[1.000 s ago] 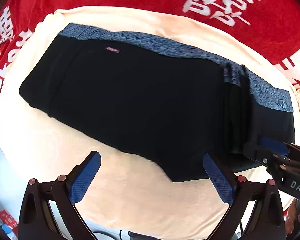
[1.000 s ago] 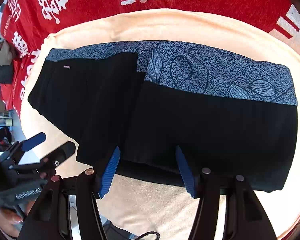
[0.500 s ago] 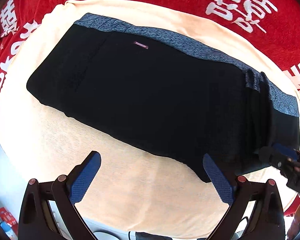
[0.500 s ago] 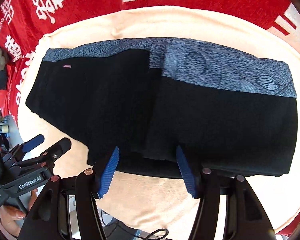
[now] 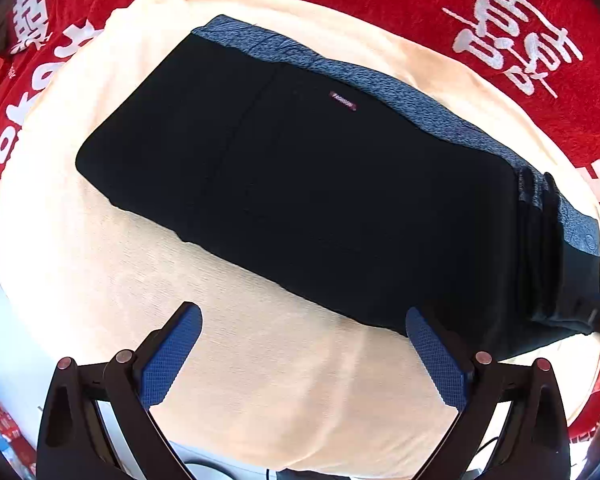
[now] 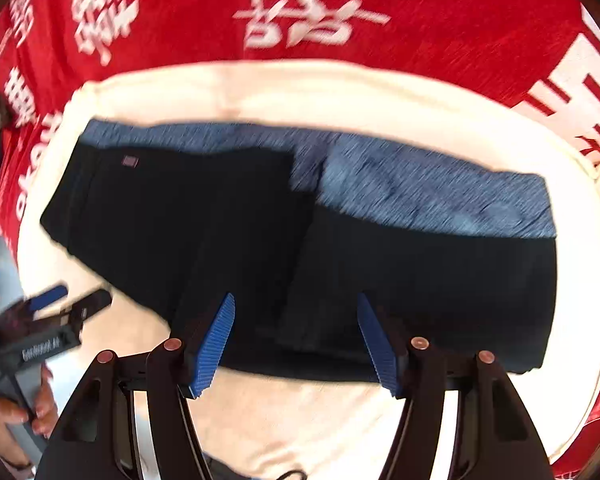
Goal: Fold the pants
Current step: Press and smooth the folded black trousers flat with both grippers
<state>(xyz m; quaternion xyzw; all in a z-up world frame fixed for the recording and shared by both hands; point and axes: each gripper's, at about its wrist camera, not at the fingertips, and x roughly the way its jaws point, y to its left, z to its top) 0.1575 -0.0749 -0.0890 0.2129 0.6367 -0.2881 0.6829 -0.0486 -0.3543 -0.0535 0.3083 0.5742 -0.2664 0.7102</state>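
The pants [image 5: 320, 200] lie folded into a long black band on the cream cloth [image 5: 260, 380], patterned waistband along the far edge. The left tongs [image 5: 304, 356] hang wide open over bare cloth beside the near edge, holding nothing. The right tongs [image 6: 296, 344] are opening above the overlapping fold; whether cloth lies between their pads is unclear. If a pad snags the top layer, the fold may spring open. A one-layer grip could skew the next fold.
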